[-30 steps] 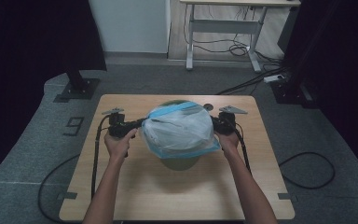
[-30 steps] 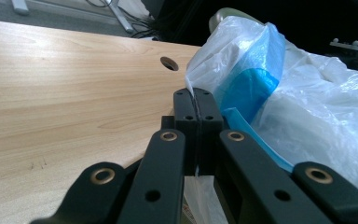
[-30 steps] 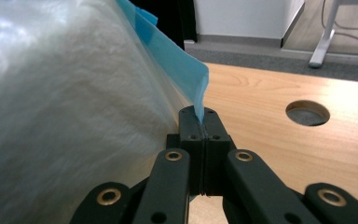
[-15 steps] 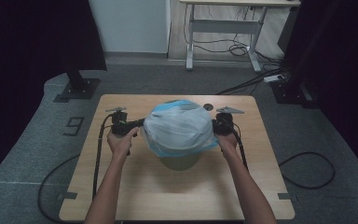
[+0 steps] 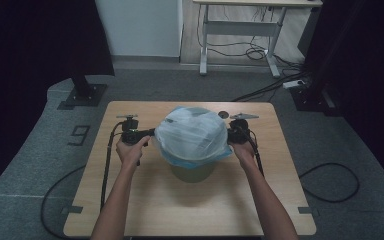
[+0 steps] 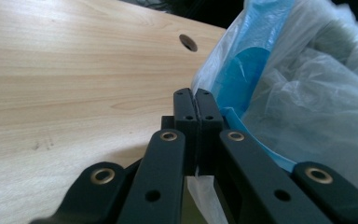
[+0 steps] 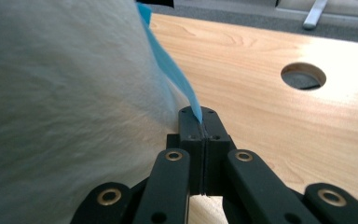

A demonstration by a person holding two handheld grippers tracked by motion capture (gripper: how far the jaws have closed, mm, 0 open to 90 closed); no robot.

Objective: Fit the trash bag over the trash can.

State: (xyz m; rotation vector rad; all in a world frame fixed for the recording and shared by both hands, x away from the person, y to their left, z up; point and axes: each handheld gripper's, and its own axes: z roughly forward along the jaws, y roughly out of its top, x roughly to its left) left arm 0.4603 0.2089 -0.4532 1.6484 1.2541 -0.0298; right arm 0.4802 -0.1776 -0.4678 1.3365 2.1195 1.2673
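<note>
Black jaws of the left gripper point(image 6: 196, 105) are pressed tight together w/ a strip of thin plastic pinched between them, a tail of film poking out below at bottom centre of the left gripper view. Right gripper point(image 7: 204, 122) same story: jaws shut on the blue hem of the bag, which runs up from the tips toward the upper left of its view.

In the high view the left gripper point(image 5: 136, 135) sits mid-left and the right gripper point(image 5: 236, 134) mid-right, each at one side of the translucent bag point(image 5: 192, 135), stretched between them at frame centre. Bag drapes over the olive-green bin point(image 5: 192, 172), whose lower wall shows just below the plastic. Bin stands on the wooden table point(image 5: 145, 200), approx central, cable hole point(image 5: 223, 114) just behind it.

Judging by this, the step is fitting the liner over the bin's rim. To do it well: keep both grips firm, pull outward evenly so the hem stays taut, lower both sides together, don't let one side lead. Film is thin; too much sideways pull could tear it or tip the bin.
</note>
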